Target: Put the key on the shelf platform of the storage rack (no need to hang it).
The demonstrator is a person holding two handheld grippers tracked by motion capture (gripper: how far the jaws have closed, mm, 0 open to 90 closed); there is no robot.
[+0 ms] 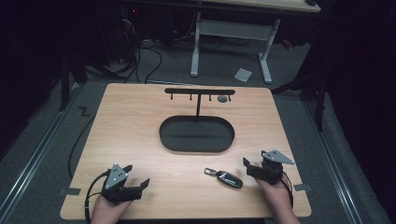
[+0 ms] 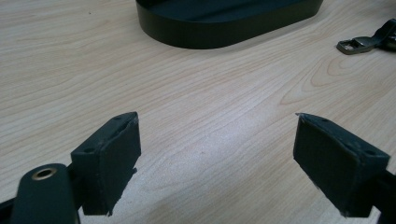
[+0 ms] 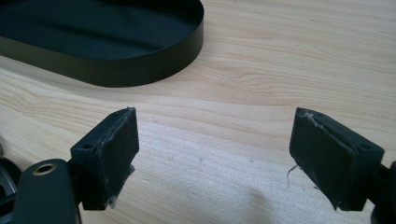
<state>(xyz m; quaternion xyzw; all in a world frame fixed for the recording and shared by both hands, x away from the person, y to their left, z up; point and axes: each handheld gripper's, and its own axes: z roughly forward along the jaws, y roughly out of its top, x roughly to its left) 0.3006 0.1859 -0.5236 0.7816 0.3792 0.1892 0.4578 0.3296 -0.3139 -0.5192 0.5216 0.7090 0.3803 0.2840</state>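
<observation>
Now the key fob [image 1: 228,178] lies flat near the tabletop's [image 1: 140,121] front edge, right of centre, just beside the right tool [image 1: 250,167] and apart from it. It is a glossy black, rounded oblong with a dull metal ring [image 1: 209,171] at its left end; any marking on its face is too small to read. In the left tool view the ring [image 2: 357,45] and a dark strap stub sit at the right edge, with the fob's body cut off.

Both tools rest on pale wood-grain laminate near the front corners, each held by a hand that the bottom edge cuts off. The left tool [image 1: 138,176] has its jaws spread wide with bare wood between them; the right tool's stand equally wide, gripping nothing. Their pads are matte black blocks, frayed at the edges on the right.

A black metal oval tray [image 1: 196,145] with a low, smooth wall sits at the centre. From its far side rises a thin T-shaped rack [image 1: 199,91]; something small and round [image 1: 222,98] by its right end is hard to make out.
</observation>
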